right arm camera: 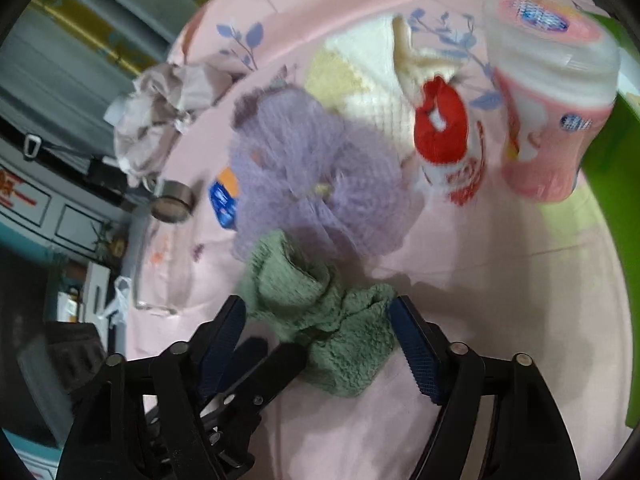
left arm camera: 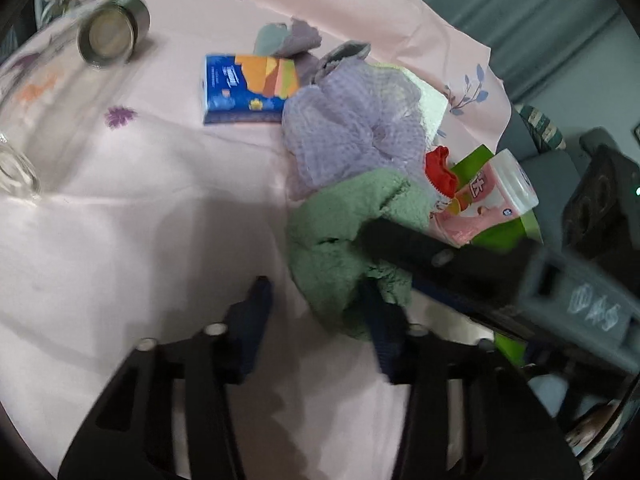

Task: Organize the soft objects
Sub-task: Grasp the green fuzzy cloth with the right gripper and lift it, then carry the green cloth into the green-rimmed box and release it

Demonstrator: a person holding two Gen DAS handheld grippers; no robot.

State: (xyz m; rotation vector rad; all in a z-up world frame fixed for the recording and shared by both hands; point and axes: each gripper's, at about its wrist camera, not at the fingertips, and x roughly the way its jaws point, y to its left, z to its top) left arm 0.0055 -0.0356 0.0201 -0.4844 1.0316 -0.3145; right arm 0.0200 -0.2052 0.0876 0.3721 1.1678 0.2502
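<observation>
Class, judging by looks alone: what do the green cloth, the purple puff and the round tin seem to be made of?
Green cloth: probably fleece or terry, matte, with a nubbly pile.
Purple puff: likely nylon mesh, since a fine net grid shows in gathered ruffles.
Round tin: looks like metal, with a grey sheen on its rim.

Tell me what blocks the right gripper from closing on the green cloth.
Nothing visible does. The green cloth already lies between the open fingers of the right gripper. The left gripper works the same cloth from the other side; its finger shows beside the right gripper's left pad.
</observation>
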